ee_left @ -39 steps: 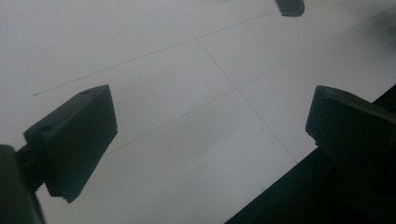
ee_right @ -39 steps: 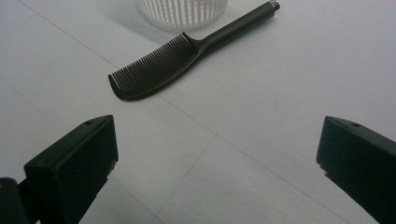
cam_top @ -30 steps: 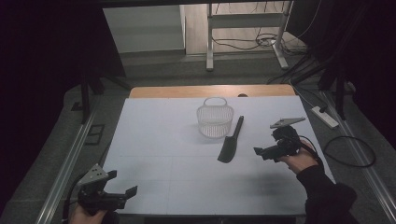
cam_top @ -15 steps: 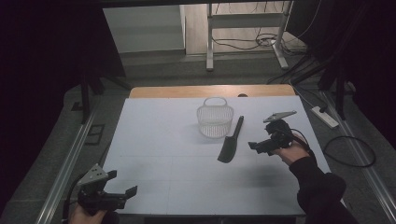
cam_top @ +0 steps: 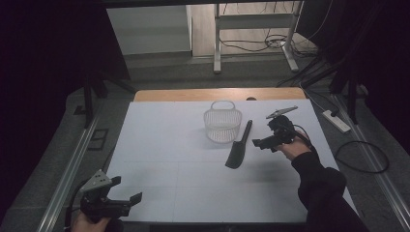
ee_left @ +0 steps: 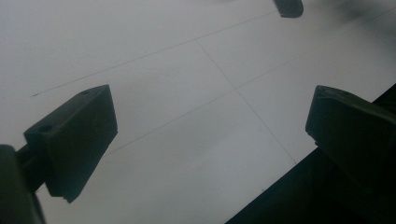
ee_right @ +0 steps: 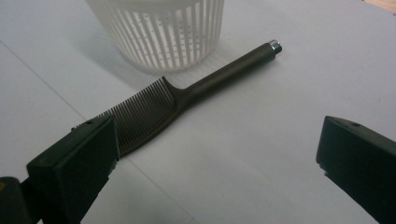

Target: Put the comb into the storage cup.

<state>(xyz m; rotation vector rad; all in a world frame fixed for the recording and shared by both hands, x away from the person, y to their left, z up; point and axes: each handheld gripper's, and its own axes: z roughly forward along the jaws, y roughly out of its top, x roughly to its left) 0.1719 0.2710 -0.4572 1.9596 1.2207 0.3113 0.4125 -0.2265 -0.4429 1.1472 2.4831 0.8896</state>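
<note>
Black plastic comb (cam_top: 238, 148) lies flat on the white table (cam_top: 164, 145), just ahead of my right tongs (cam_top: 263, 142), its handle end running up beside the white slatted basket (cam_top: 222, 124). From the right gripper view, the comb (ee_right: 187, 95) sits between and beyond the two jaws, its toothed end nearest the left jaw and the handle angling off toward the basket (ee_right: 159, 32).

Change noted: over the last second the right tongs have travelled inward from the table's right side toward the comb, and now stand close to its middle. Comb and basket have not shifted. I judge this to be the approach to a pick-up, with the grasp not yet made.

Right tongs: jaws spread wide, nothing between them, not touching the comb.

Left tongs (cam_top: 126, 200): parked at the near left corner of the table, unmoved across the second, jaws spread wide over bare tabletop, well apart from the comb.

Next move, in my judgement, calls for lowering the right jaws astride the comb's handle before closing.
</note>
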